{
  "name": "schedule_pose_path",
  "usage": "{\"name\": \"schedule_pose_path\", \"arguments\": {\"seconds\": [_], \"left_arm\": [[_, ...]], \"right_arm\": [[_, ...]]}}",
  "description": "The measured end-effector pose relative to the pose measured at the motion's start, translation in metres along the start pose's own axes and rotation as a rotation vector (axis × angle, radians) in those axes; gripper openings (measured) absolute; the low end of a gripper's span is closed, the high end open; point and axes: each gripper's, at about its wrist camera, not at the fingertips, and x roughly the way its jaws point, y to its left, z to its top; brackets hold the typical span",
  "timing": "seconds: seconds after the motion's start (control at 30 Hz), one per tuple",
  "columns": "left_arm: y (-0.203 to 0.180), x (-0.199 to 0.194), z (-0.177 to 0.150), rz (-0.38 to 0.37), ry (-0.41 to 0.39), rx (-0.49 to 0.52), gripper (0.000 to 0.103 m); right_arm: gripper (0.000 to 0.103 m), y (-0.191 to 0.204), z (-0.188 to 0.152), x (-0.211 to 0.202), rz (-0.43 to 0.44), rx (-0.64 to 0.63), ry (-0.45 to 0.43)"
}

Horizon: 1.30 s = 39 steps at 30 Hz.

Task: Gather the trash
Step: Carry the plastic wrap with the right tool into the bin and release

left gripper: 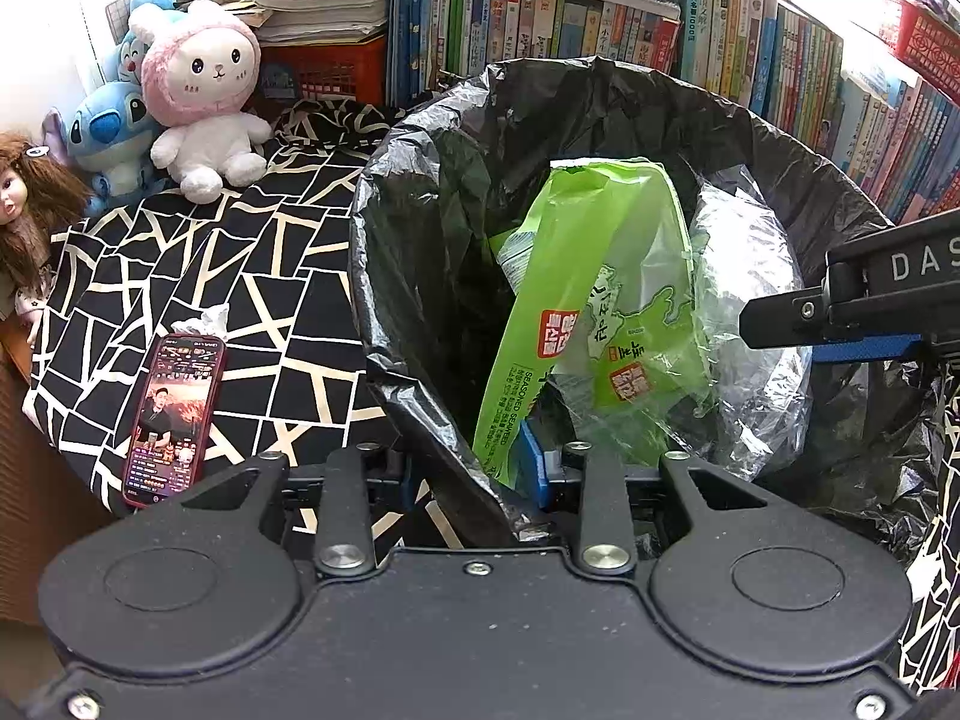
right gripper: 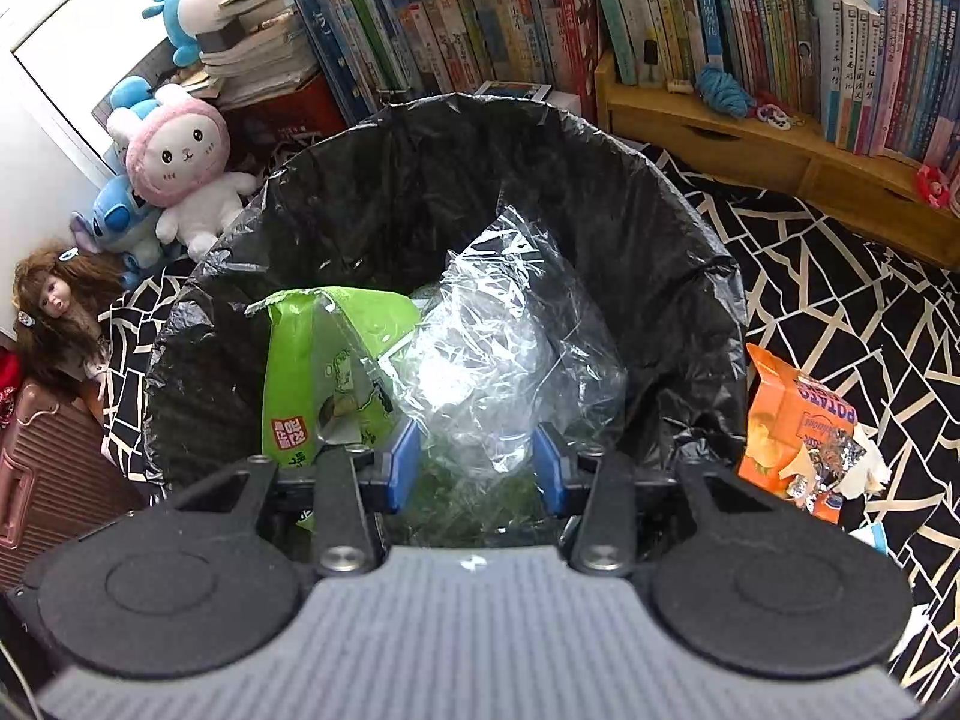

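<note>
A black trash bag [left gripper: 420, 228] stands open on the black-and-white patterned cloth. My left gripper [left gripper: 480, 480] is shut on the bag's near rim, which runs up between its fingers. Inside the bag leans a green seaweed wrapper [left gripper: 576, 312], also seen in the right wrist view [right gripper: 324, 360]. My right gripper [right gripper: 477, 462] hangs over the bag's mouth [right gripper: 600, 192], shut on a crumpled clear plastic wrapper [right gripper: 498, 348] that fills the gap between its blue pads [right gripper: 402, 462]. In the left wrist view this gripper [left gripper: 780, 324] reaches in from the right beside the clear plastic wrapper [left gripper: 744, 276].
An orange potato-chip packet [right gripper: 786, 420] with torn foil and tissue [right gripper: 864, 468] lies on the cloth right of the bag. A phone [left gripper: 174, 420] and a crumpled tissue [left gripper: 210, 318] lie to the left. Plush toys [left gripper: 204, 96], a doll [left gripper: 24, 198] and bookshelves [left gripper: 600, 18] line the back.
</note>
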Motion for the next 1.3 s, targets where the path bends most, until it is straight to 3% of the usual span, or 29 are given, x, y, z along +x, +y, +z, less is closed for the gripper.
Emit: {"name": "schedule_pose_path", "arguments": {"seconds": [0.1,0.23,0.57,1.3], "left_arm": [[0.001,0.0,0.0,-0.004,0.001,-0.004,0.031],[0.001,0.0,0.0,-0.005,0.001,-0.007,0.031],[0.001,0.0,-0.002,-0.009,0.005,-0.013,0.033],[-0.003,0.002,-0.002,0.0,0.008,-0.005,0.04]], "right_arm": [[0.05,-0.002,-0.002,-0.001,0.007,0.008,-0.001],[0.064,-0.005,-0.004,-0.003,0.01,0.015,-0.006],[0.073,-0.012,-0.009,-0.022,0.027,0.028,-0.065],[0.088,-0.055,-0.035,-0.081,0.074,0.109,-0.339]]}}
